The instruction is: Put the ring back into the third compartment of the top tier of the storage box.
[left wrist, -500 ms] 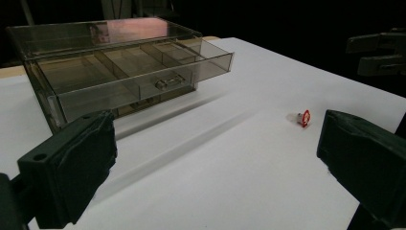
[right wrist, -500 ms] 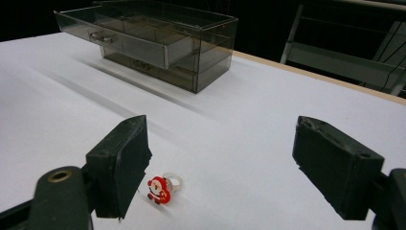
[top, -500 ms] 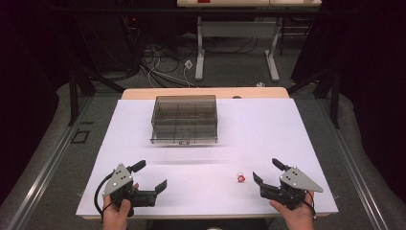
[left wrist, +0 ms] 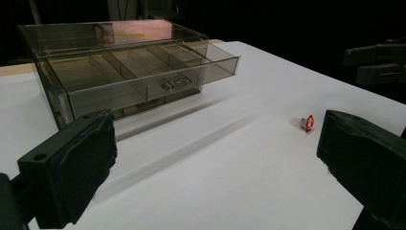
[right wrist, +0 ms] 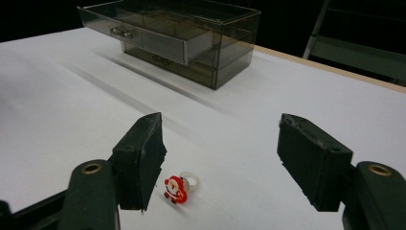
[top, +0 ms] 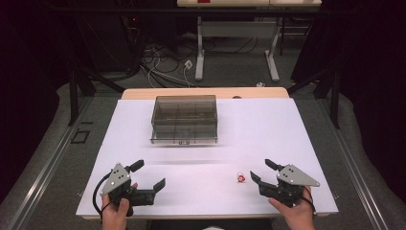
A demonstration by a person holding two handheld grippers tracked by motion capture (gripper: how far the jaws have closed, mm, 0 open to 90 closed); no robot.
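Note:
A smoky clear drawer box (top: 184,118) stands at the far middle of the white table (top: 249,129), its top drawer (left wrist: 143,72) pulled out and empty. A small ring with a red Santa figure (top: 240,178) lies near the front right. My right gripper (top: 262,173) is open just right of the ring; in the right gripper view the ring (right wrist: 178,186) lies by the left jaw, not between the pads. My left gripper (top: 148,174) is open at the front left, holding nothing. The left gripper view shows the ring (left wrist: 307,122) far right.
The white sheet ends at a wooden edge (top: 206,92) behind the box. Beyond the table are a desk frame's legs (top: 237,48), loose cables (top: 163,62) on the floor, and dark curtains at both sides.

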